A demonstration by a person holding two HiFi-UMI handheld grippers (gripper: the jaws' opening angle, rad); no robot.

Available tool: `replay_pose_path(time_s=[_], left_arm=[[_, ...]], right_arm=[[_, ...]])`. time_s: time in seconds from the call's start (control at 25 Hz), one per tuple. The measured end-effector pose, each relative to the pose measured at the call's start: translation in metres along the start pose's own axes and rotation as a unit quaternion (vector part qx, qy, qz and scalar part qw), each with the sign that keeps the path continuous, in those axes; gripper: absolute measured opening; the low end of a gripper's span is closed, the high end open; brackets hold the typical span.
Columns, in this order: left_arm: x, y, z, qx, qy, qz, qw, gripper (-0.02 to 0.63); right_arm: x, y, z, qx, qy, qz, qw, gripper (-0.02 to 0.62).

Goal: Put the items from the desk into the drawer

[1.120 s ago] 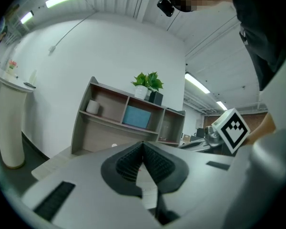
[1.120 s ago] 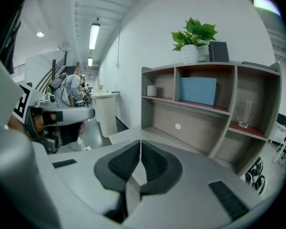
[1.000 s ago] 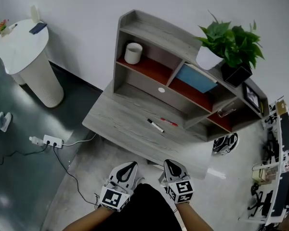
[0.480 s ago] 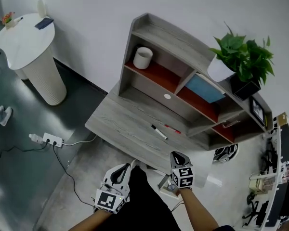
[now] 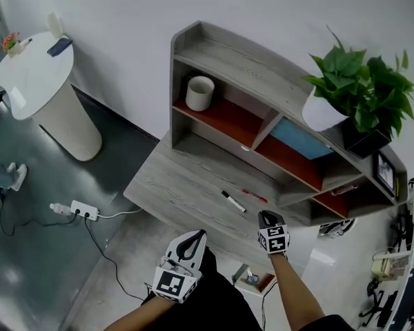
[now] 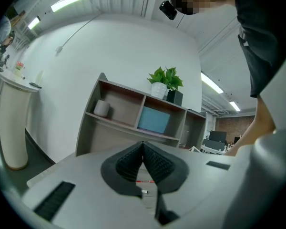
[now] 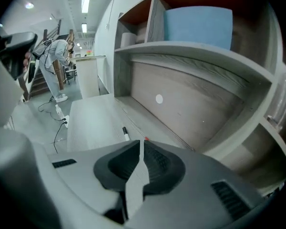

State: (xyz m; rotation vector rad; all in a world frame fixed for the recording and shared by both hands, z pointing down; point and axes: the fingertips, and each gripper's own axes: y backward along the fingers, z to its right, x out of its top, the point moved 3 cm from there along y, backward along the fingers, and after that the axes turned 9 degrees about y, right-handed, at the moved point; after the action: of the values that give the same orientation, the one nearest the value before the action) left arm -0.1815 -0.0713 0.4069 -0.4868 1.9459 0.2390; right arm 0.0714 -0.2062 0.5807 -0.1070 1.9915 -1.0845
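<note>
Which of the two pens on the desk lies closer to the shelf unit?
The red pen, close by the shelf unit's base; the black-and-white marker lies further out on the desk.

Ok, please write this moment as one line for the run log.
left gripper: shut, empty | right gripper: shut, empty | black marker, red pen: on desk, not gripped

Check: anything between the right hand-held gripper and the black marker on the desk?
Only bare desk between right hand-held gripper and black marker, per the head view; the red pen lies just off that line.
</note>
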Motion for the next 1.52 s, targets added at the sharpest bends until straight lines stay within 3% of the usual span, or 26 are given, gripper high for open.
replay_pose_path(time_s=[0.28,0.44,0.84,1.04,1.52], left_arm=[[-0.015,-0.057,0.012,-0.02,-0.01,-0.037,0.9991,0.012],[-0.022,-0.076,0.01,-0.01,-0.004,-0.044,0.999,0.012],[-0.04,-0.12,0.023,-0.019,-0.003,-0.071,0.9973,0.012],[-0.066,-0.143,0.038,-0.039,-0.031,-0.1,0.9938,0.012],[-0.087,-0.165,0.046,-0.047,-0.039,-0.126,0.9901,0.012]], right_arm=[[-0.017,-0.058,0.013,0.047,0.062,-0.044,0.996,0.023],[-0.033,-0.084,0.024,0.06,0.082,-0.074,0.992,0.043],[-0.046,-0.128,0.03,0.099,0.161,-0.114,0.975,0.094],[-0.054,-0.143,0.036,0.105,0.177,-0.128,0.97,0.104],[-0.062,-0.166,0.04,0.129,0.192,-0.147,0.962,0.114]])
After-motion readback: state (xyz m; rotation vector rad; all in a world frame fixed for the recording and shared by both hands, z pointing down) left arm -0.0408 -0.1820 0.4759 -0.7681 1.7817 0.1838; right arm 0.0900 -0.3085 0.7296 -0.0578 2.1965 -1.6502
